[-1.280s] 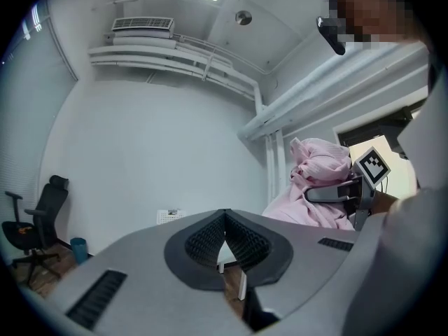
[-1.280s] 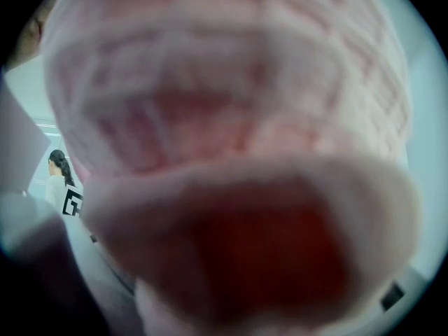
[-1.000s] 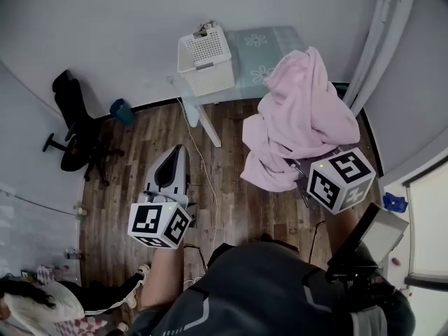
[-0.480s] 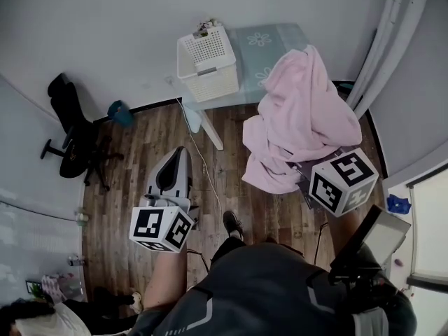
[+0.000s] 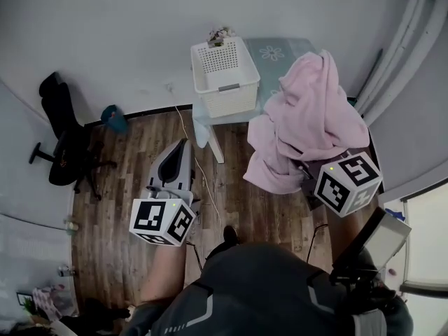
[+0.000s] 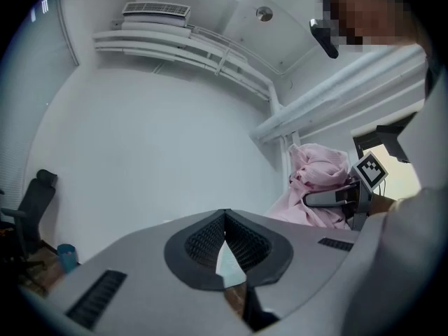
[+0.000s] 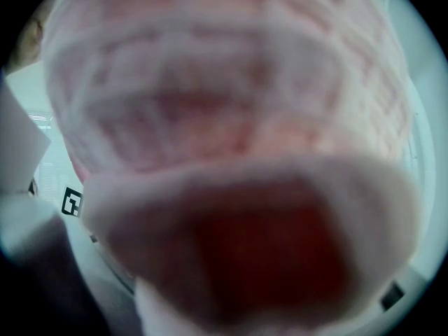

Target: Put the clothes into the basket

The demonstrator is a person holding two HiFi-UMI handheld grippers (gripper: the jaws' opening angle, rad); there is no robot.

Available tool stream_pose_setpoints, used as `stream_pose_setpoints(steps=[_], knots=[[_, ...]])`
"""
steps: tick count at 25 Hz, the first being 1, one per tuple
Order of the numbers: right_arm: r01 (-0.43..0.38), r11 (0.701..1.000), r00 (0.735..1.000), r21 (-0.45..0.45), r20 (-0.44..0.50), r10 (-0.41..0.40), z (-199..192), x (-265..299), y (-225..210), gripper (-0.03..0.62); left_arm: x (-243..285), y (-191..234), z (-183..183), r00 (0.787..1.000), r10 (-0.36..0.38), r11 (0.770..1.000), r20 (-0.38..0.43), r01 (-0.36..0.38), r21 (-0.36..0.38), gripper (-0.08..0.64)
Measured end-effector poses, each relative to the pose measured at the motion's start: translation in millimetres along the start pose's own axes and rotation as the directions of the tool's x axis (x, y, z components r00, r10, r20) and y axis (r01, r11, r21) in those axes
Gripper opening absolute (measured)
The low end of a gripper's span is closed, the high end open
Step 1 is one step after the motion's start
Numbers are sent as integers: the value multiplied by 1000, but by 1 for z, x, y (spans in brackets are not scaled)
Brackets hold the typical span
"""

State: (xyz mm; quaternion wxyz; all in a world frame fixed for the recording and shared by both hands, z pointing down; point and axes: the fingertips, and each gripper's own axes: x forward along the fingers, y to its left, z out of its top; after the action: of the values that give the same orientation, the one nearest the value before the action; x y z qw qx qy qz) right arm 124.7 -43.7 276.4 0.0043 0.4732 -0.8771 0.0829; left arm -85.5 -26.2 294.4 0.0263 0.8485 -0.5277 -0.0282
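A large pink garment [image 5: 315, 110] hangs bunched in the air at the right, in front of the small table [image 5: 280, 51]. My right gripper [image 5: 305, 171] is shut on it, its jaws buried in the cloth; only its marker cube shows. The pink fabric [image 7: 224, 117] fills the right gripper view. The white slatted basket [image 5: 224, 75] stands on the table's left end, apart from the garment. My left gripper [image 5: 183, 144] hangs lower left over the wood floor, shut and holding nothing. In the left gripper view its tips [image 6: 224, 213] meet, with the garment [image 6: 318, 180] off to the right.
A black office chair [image 5: 59, 138] stands at the far left by the wall, with a small blue object [image 5: 112, 116] near it. A white cable [image 5: 199, 166] runs across the floor by the table leg. A curtain [image 5: 406, 47] hangs at the right.
The basket and table have come nearer and shifted right in the head view. The pink garment has moved with the right gripper towards the table. A person at lower left has left view.
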Motion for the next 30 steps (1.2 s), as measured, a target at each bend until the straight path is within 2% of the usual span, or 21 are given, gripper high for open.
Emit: stream_pose_setpoints(steps=[8, 14, 20, 23, 26, 30], knots=[[34, 999, 999, 15, -14, -34, 9, 98, 24, 350, 28, 97, 3, 1000, -28, 1000, -4, 28, -14, 9], [53, 998, 999, 27, -2, -53, 11, 100, 23, 349, 29, 103, -3, 999, -50, 998, 4, 50, -40, 9], [32, 999, 999, 17, -8, -32, 14, 101, 30, 348, 28, 103, -5, 999, -46, 998, 5, 46, -49, 9], [7, 1000, 1000, 18, -6, -7, 24, 132, 24, 348, 48, 124, 0, 1000, -27, 998, 2, 27, -51, 9], [-28, 999, 1000, 26, -6, 28, 28, 177, 0, 349, 84, 147, 3, 1000, 9, 999, -2, -9, -34, 9], [-74, 997, 997, 34, 2, 74, 36, 205, -28, 349, 118, 149, 14, 999, 37, 999, 14, -37, 3, 9]])
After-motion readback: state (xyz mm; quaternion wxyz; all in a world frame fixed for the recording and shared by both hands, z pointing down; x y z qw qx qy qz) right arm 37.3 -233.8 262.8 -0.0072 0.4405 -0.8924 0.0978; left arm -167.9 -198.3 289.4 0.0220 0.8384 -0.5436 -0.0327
